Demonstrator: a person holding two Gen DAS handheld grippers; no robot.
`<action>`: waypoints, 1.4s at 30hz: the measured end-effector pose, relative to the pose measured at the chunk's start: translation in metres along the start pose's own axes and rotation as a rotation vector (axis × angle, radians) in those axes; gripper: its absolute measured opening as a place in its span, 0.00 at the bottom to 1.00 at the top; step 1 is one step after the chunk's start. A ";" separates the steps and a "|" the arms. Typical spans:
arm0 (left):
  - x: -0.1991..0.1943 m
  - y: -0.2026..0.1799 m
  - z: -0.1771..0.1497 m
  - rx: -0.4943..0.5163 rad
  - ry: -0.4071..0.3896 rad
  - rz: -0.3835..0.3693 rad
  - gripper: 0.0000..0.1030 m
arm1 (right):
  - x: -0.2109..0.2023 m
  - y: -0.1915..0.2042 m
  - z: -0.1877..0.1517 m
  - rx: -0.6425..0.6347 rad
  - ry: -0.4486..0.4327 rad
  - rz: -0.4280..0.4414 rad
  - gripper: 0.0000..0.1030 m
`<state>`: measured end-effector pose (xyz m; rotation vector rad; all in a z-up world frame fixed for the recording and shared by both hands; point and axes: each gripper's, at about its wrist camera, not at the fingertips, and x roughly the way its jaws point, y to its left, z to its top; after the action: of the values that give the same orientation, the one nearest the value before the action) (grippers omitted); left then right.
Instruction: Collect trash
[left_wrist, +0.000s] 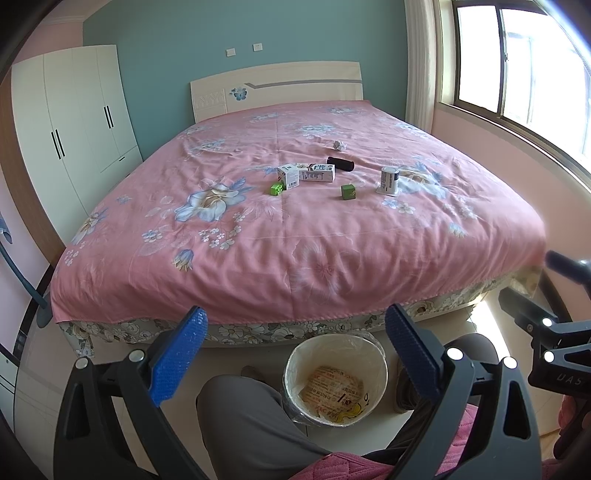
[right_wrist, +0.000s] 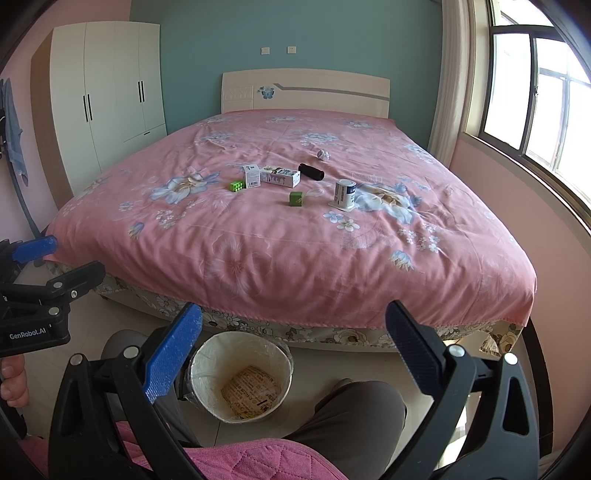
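Several items lie mid-bed on the pink floral cover (left_wrist: 295, 236): a crumpled paper ball (left_wrist: 338, 145), a black roll (left_wrist: 340, 164), two white cartons (left_wrist: 317, 172) (left_wrist: 288, 177), two green cubes (left_wrist: 276, 188) (left_wrist: 348, 192) and a white-blue cup (left_wrist: 389, 180). A lined white bin (left_wrist: 369, 352) with printed paper inside stands on the floor at the bed's foot, also in the right wrist view (right_wrist: 207, 360). My left gripper (left_wrist: 295, 325) is open and empty above the bin. My right gripper (right_wrist: 294, 321) is open and empty, beside it.
A white wardrobe (left_wrist: 74, 122) stands left of the bed, a window (left_wrist: 517, 62) at the right. The person's knees in grey trousers (left_wrist: 240, 417) flank the bin. The right gripper's body (left_wrist: 554, 332) shows at the left view's right edge.
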<state>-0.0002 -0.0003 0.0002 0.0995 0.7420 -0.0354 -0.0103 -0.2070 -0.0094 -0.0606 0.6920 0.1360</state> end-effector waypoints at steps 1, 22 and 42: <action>0.000 0.000 0.000 0.000 0.001 0.000 0.95 | 0.000 0.000 0.000 0.000 0.000 0.000 0.94; 0.000 0.000 0.000 0.002 0.001 -0.001 0.95 | 0.003 0.001 0.000 0.000 0.001 0.000 0.94; 0.048 0.018 0.061 -0.026 -0.008 0.015 0.95 | 0.039 -0.015 0.058 -0.005 -0.048 -0.030 0.94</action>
<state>0.0780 0.0118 0.0139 0.0804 0.7339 -0.0123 0.0585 -0.2117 0.0107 -0.0726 0.6426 0.1103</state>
